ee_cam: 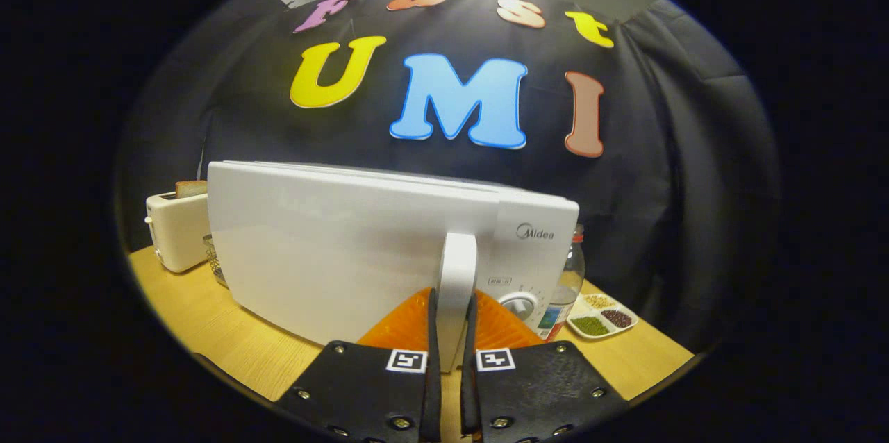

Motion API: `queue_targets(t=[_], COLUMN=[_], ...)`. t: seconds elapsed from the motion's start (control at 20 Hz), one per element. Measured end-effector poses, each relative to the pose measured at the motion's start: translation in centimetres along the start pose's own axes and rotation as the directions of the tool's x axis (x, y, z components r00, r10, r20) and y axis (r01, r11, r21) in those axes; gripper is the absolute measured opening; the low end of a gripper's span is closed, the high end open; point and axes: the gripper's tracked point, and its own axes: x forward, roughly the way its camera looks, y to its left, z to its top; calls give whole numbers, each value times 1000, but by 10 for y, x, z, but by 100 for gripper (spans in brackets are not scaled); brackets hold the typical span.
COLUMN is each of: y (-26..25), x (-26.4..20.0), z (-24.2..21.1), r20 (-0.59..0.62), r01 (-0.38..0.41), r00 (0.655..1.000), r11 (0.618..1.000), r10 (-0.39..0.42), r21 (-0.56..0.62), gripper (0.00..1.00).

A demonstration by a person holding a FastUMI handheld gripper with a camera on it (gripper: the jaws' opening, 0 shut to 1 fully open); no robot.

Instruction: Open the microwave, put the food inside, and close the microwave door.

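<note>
Gripper (451, 332) on the vertical white plastic door handle (458, 276) of the glossy white box-shaped microwave (333, 255): the two fingers stand narrow, one to each side of the handle and apparently pressing it, so the grasp reads as closed on the handle. The door looks shut or barely ajar; opening is judged the step in hand. Risks: a pull not following the hinge arc could slip the fingers off the smooth handle; a hard tug could drag the light microwave across the pale wooden table (208, 318); a swinging door could strike the clear plastic bottle (566, 290) at 3 o'clock of the handle, just beside the control dial (517, 304). A white sectioned dish of beans (601, 318) lies beyond the bottle at 3 o'clock; a cream toaster holding bread (177, 228) stands at 9 o'clock of the microwave.
</note>
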Motion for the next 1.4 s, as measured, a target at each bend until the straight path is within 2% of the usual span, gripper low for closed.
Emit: queue_targets(t=[0.05,0.15,0.3,0.35,0.5,0.8,1.05,1.25,1.3,1.4], y=[-1,3,12,17,31,66,128,186,200,217], x=[1,-8,-43,-56,-94,-159,-212,-248,-255,-263], z=[1,-4,-1,-3,-7,-7,-1,4,7,11], r20=[8,-43,-33,-33,-51,-59,-69,-53,-51,-41], r01=[-24,-96,-114,-141,-237,-344,-481,-555,-563,-531], r00=[1000,994,993,990,970,937,873,829,824,847], r11=[1000,986,993,990,971,939,876,831,826,847], r10=[23,103,114,140,238,343,483,557,564,530], r21=[18,135,9,-5,19,-5,47,44,40,-5], gripper=[11,12,11,11,11,10,10,10,10,10])
